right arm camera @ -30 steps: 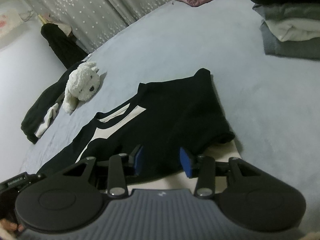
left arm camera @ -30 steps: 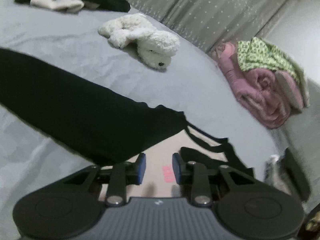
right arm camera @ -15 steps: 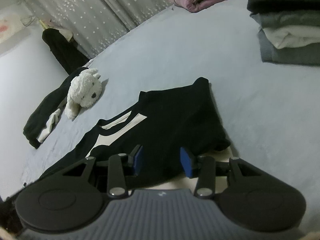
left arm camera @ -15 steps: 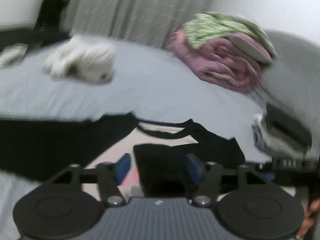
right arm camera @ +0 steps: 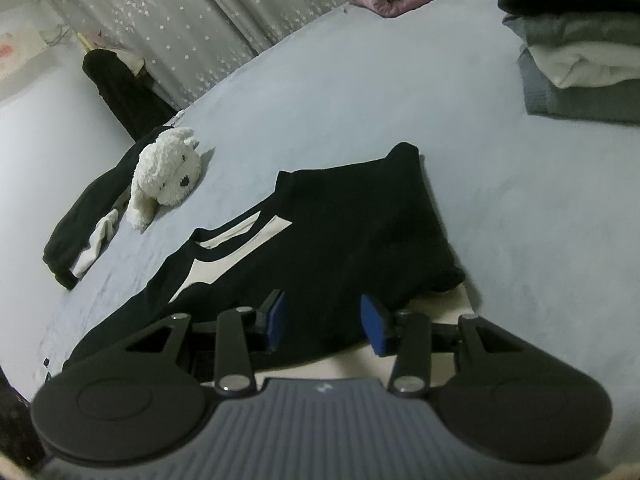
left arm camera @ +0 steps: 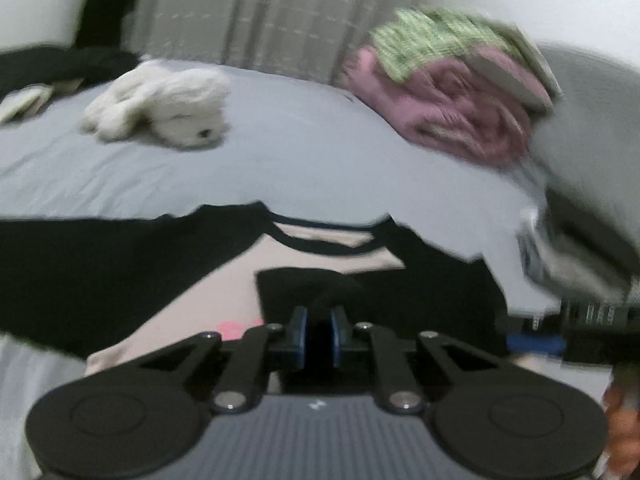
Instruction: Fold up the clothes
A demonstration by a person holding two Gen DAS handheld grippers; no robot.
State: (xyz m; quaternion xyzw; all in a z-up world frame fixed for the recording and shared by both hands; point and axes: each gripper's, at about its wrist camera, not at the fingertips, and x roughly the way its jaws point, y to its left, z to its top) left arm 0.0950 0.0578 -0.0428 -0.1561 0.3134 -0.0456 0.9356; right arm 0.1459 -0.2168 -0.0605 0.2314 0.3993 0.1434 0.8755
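Observation:
A black shirt with a cream front panel (right arm camera: 352, 220) lies flat on the grey-blue bed (right arm camera: 400, 100). In the left wrist view the shirt (left arm camera: 120, 256) spreads across the lower half, blurred, with a black sleeve (left arm camera: 304, 284) folded over the cream panel. My left gripper (left arm camera: 319, 326) is closing, and its blue pads pinch a bunched edge of that sleeve. Low over the shirt's near hem, my right gripper (right arm camera: 326, 320) stands open; the black cloth lies flat under the gap and the pads do not press it.
A white plush dog (right arm camera: 164, 176) lies beyond the shirt beside a crumpled black garment (right arm camera: 88, 216). A stack of folded clothes (right arm camera: 580, 60) sits at the right. A pink blanket with a green cover (left arm camera: 452, 108) rests by the curtain (left arm camera: 280, 12).
My left gripper swung rightward over the shirt, opened wide around the folded sleeve, then closed on it. The right gripper has stayed in place, open.

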